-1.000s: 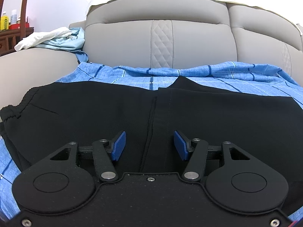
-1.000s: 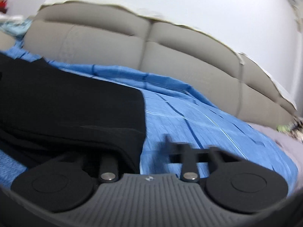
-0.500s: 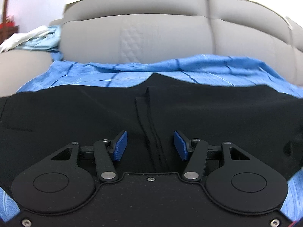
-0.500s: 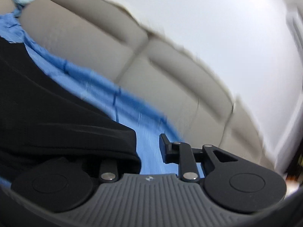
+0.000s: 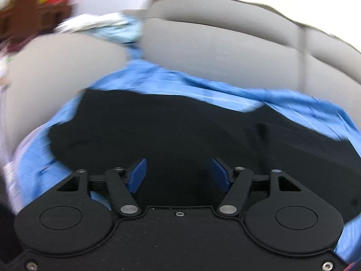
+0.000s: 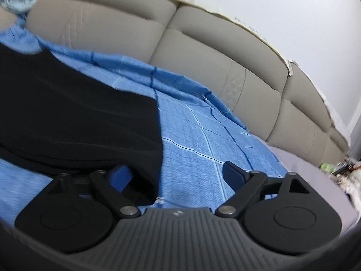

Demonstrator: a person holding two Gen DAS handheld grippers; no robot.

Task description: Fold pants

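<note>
Left wrist view is smeared, but you can make out your left gripper (image 5: 178,174) with its blue pads (image 5: 137,175) spread wide and nothing between them, hovering over the near edge of the black pants (image 5: 180,131). The pants lie flat across a blue checked sheet (image 5: 162,83) that covers the seat of the grey sofa (image 5: 214,45). On the sofa's far left arm sits a crumpled heap of pale clothes (image 5: 101,27), with brown wooden furniture (image 5: 29,11) beyond it.

From the right wrist view, your right gripper (image 6: 178,176) is also wide open. The leg end of the pants (image 6: 79,122) fills the left of that picture, and its hem corner hangs just in front of the left pad (image 6: 120,177); whether cloth touches that pad you cannot tell. The right finger (image 6: 234,172) stands over bare sheet (image 6: 203,140). The sofa back (image 6: 203,52) runs along the far side, with small clutter (image 6: 338,169) at the far right.
</note>
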